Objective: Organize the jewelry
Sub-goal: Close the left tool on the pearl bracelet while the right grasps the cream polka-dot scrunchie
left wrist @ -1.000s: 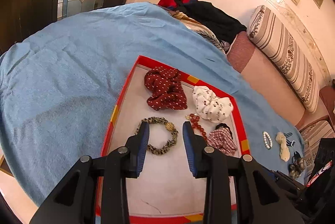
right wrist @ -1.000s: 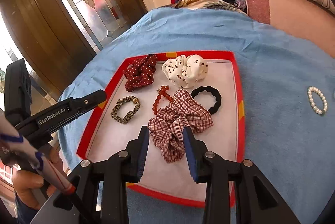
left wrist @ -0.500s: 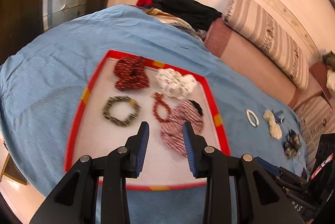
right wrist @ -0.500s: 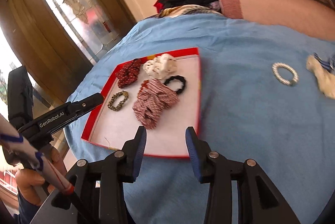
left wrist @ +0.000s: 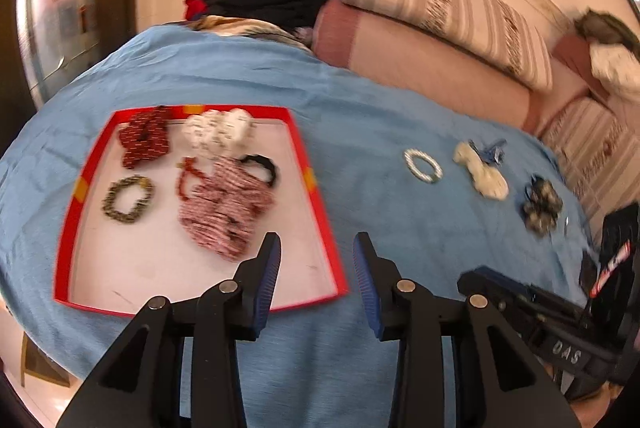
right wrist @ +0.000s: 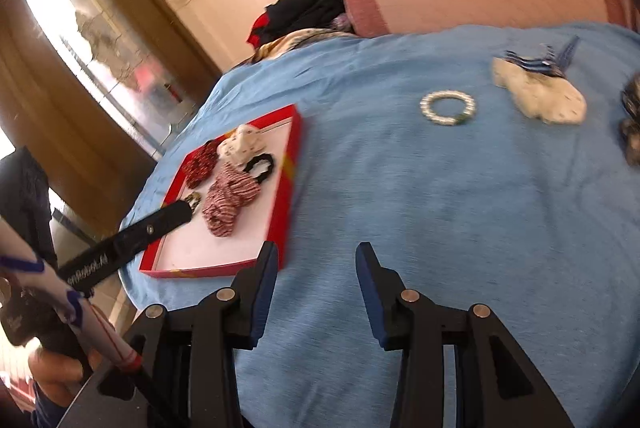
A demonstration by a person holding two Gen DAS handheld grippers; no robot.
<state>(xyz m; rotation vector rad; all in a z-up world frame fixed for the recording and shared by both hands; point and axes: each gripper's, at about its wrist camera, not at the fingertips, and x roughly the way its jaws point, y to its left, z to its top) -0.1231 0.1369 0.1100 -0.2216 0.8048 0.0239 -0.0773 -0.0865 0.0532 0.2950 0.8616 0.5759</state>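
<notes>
A red-rimmed tray (left wrist: 324,224) on the blue cloth holds a plaid scrunchie (left wrist: 224,212), a leopard bracelet (left wrist: 128,198), a red bead bracelet (left wrist: 186,180), a black hair tie (left wrist: 264,166) and two more scrunchies. To its right on the cloth lie a pearl bracelet (left wrist: 422,166), a cream scrunchie (left wrist: 482,172), a blue clip (left wrist: 490,150) and a dark floral scrunchie (left wrist: 540,206). My left gripper (left wrist: 316,240) hovers over the tray's near right corner, its jaws opening with nothing between them. My right gripper (right wrist: 316,248) is open and empty over bare cloth, well short of the pearl bracelet (right wrist: 448,107).
A pile of clothes (left wrist: 264,0) and a striped bolster (left wrist: 440,0) lie behind the cloth. A glazed wooden door (right wrist: 100,40) stands at the left. The cloth drops off at its near edge. A person's hand (right wrist: 56,376) holds the left gripper's handle.
Both grippers have swung right, away from the tray's middle toward the loose pieces on the cloth. Both pairs of jaws stand a little wider than before.
</notes>
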